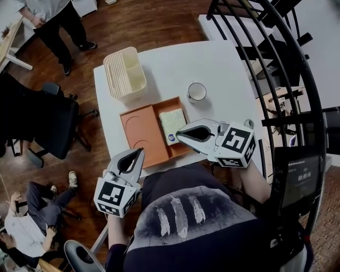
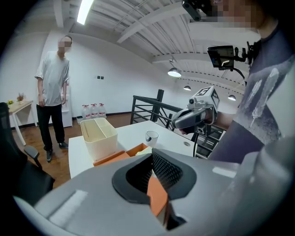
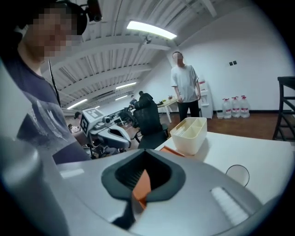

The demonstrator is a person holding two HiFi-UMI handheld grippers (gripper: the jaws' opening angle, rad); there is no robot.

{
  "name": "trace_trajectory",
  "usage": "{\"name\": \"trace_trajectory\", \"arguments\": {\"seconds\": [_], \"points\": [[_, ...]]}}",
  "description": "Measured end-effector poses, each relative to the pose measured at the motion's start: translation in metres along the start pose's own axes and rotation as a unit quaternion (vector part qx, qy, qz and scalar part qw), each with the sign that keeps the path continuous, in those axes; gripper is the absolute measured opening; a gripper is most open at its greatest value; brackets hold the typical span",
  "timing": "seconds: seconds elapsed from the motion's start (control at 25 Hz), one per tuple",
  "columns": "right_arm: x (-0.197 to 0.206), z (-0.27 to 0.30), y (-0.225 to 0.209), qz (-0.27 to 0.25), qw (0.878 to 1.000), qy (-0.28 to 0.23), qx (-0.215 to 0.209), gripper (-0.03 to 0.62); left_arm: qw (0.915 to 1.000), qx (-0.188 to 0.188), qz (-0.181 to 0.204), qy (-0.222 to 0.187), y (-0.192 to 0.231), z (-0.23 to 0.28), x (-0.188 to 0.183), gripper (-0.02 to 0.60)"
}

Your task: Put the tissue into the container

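A pale green tissue pack lies in the right part of an orange tray on the white table. The cream ribbed container stands behind the tray at the table's far left; it also shows in the left gripper view and the right gripper view. My right gripper is shut and empty, its tip just over the near edge of the tissue pack. My left gripper is shut too, holding nothing, near the tray's front edge. The two grippers point roughly toward each other.
A white cup stands on the table right of the tray. A black stair railing curves along the right. Office chairs stand left of the table. One person stands far left; another sits at lower left.
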State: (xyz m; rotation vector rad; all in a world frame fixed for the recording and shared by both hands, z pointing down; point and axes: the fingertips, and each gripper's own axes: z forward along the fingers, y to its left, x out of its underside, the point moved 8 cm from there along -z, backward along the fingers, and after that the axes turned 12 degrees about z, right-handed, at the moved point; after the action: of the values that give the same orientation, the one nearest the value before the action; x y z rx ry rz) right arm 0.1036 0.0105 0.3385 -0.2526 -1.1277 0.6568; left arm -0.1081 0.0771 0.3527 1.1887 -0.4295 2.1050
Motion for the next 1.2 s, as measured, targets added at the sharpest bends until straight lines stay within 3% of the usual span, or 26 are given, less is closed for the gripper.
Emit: {"name": "trace_trajectory", "arguments": {"seconds": [0.32,1.2], "points": [[0.001,0.0,0.011,-0.02,0.999,-0.005,-0.031,0.003,1.0,0.004,0.002,-0.009,-0.004,0.004,-0.007,0.014],[0.002,0.0,0.011,-0.015,0.999,-0.02,-0.036,0.003,0.9998,-0.014,-0.008,-0.006,-0.009,-0.006,-0.004,0.014]]}}
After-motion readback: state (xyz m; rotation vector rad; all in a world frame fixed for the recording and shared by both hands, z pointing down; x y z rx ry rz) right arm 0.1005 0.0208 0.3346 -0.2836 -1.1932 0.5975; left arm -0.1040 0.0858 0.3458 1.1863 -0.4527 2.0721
